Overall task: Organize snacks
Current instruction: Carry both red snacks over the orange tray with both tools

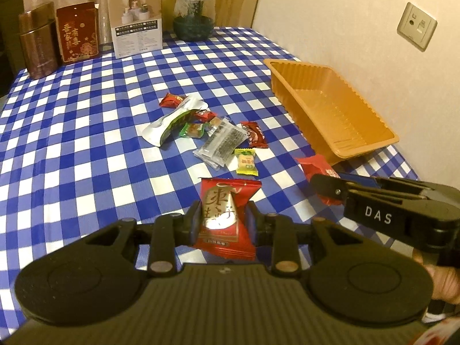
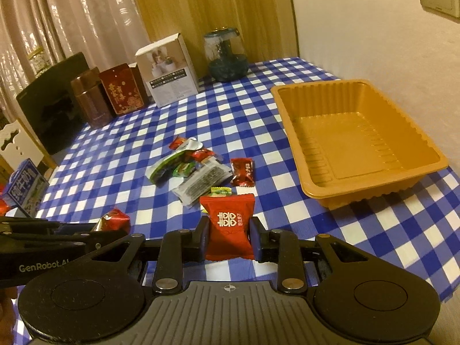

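Two claws are raised above a blue-and-white checked table [image 1: 86, 132], each clamped on a red snack packet. The left claw [image 1: 223, 221] pinches a red packet with gold characters [image 1: 227, 215] between its fingers; the right claw [image 2: 228, 234] pinches a plain red packet with a white double-happiness mark [image 2: 228, 224]. Seen from the left wrist, the right claw sits to the right and slightly ahead, close to the near end of an orange plastic tray [image 1: 371, 146] that stands along the wall side of the table. Near the table's middle lies a loose heap of snacks: a white-and-green pouch [image 1: 169, 123], clear seaweed sachets [image 1: 221, 143], a dark red candy [image 1: 254, 135] and a small yellow-green candy [image 1: 245, 161], the last nearest the claws. Along the far edge stand a brown tin [image 1: 38, 43], a red tin with gold print [image 1: 77, 33], a white box [image 1: 136, 20] and a dark glass jar [image 1: 194, 14].
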`<state>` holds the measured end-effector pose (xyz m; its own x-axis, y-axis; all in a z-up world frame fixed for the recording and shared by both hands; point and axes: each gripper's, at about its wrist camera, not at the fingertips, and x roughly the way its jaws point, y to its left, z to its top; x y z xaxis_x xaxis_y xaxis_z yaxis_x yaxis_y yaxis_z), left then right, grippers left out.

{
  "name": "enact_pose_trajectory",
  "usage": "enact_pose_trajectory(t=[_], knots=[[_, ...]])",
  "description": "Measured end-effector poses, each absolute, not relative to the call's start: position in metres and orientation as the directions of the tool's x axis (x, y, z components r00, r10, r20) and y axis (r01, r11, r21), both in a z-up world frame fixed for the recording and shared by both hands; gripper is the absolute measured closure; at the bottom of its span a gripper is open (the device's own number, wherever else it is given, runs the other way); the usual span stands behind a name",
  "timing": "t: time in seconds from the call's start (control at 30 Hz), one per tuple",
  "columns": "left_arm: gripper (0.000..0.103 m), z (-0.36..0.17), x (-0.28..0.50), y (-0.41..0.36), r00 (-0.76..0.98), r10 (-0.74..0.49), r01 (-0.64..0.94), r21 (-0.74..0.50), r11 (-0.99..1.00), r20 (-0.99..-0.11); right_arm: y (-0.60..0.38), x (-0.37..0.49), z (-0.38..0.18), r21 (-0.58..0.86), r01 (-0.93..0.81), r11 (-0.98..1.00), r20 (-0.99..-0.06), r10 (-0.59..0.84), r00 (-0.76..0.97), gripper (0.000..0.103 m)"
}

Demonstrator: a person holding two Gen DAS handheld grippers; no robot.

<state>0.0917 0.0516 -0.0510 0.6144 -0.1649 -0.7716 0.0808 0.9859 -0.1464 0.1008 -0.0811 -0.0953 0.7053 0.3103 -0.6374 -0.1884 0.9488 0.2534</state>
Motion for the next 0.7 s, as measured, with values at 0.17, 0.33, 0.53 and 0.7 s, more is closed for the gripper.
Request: enact_pose_trajectory(t=[0.17,0.33,0.53,0.7], knots=[[0.074,-0.044,0.081,0.047,0.620,-0.153,0.057,-0.150,0.987,-0.770,-0.085,0.089,-0.085,0.254,-0.193,0.948,-0.630,0.314,0.710,0.073],[0.074,-0.038,0.075,0.042,0.624,-0.147,0.049,-0.149,0.988,-0.767,-0.090,0.080,-0.080,0.257,-0.195,0.946,-0.629,0.317,0.710,0.073],[0.074,-0.033,0.072,0.038,0.629,-0.143,0.047,-0.146,0.988,-0.765,-0.094,0.074,-0.077,0.258,-0.197,0.946,-0.625,0.319,0.712,0.073],[0.074,-0.031,0.074,0.031,0.633,-0.149,0.054,-0.149,0.987,-0.760,-0.102,0.072,-0.073,0.261,-0.186,0.947,-0.620,0.312,0.720,0.073]])
